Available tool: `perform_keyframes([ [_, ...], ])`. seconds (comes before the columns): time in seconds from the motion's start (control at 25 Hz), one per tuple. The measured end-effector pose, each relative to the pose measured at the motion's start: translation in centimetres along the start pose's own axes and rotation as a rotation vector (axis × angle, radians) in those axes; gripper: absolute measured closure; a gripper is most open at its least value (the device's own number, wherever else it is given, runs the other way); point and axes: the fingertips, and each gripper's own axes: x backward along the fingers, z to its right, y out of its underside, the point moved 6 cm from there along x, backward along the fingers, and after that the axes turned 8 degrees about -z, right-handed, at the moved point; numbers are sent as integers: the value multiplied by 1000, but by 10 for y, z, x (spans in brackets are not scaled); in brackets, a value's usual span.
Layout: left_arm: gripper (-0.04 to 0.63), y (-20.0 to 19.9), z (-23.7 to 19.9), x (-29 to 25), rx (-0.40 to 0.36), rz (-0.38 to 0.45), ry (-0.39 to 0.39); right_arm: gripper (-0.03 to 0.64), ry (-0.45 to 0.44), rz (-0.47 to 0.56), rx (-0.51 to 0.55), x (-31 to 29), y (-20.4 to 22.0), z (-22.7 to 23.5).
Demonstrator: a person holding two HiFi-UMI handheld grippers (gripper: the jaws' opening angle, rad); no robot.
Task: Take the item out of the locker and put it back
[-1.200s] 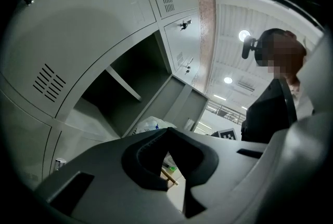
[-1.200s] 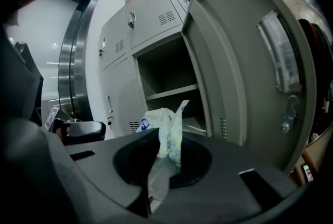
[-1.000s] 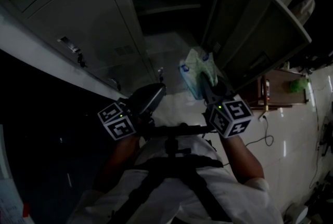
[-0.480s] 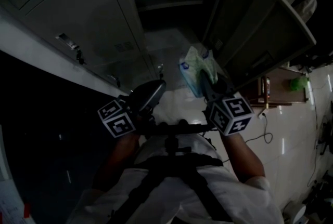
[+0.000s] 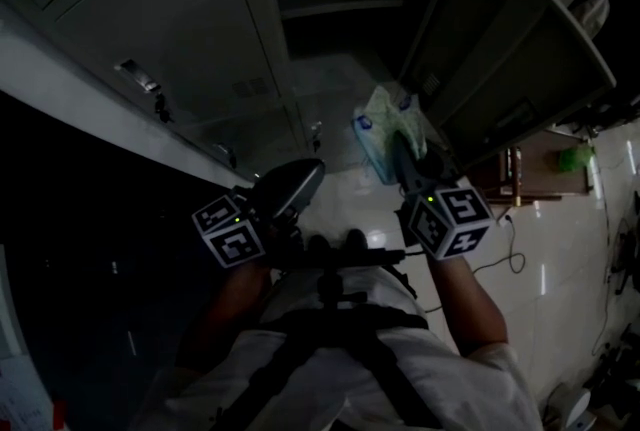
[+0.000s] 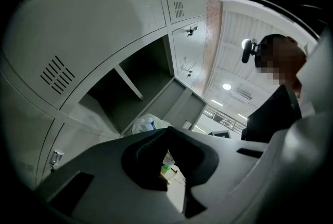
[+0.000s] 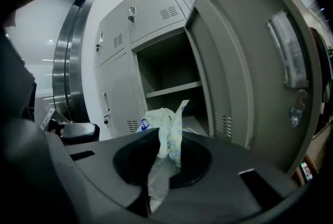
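A: While the right gripper [image 7: 164, 158] hangs in front of the locker [image 7: 156, 25], where does the item sit?

B: Item = a soft plastic packet [image 7: 165, 129], pale with a blue mark. It is outside the open compartment [image 7: 171, 62], in the air in front of it and touching no shelf. The right jaws are closed on a pinch of its film. The rest of the packet stands out past the tips.

A: And the left gripper [image 6: 166, 137]?

B: Its jaws are together with nothing between them. It is held low beside the right one, apart from the packet. The head view agrees.

A: How will the packet handle?

B: My judgement: light and limp. The film creases and folds where it is pinched, so it has no stiffness to steer by. The surface looks smooth and is probably slippery. I cannot tell what is inside it, but nothing suggests it would break.

A: Where is the best place to hold it?

B: On a bunched fold of film near an edge, as it is held now. A single flat layer could slide out of the jaws. Because the body flops, it could catch on the inner shelf [image 7: 174, 89] or the door [image 7: 244, 77] on the way in.

A: What stage is the task at?

B: Removal appears done. The return to the compartment is not yet done.
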Motion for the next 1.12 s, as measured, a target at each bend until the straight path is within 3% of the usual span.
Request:
perform_keyframes([
  [0.4,601,-22,0,-10,-65,-22,30,601,20,40,48,-16,-32,-1],
  [1.12,600,-82,-10,-45,-166,28,37,601,46,103,181,-67,-111,-11],
])
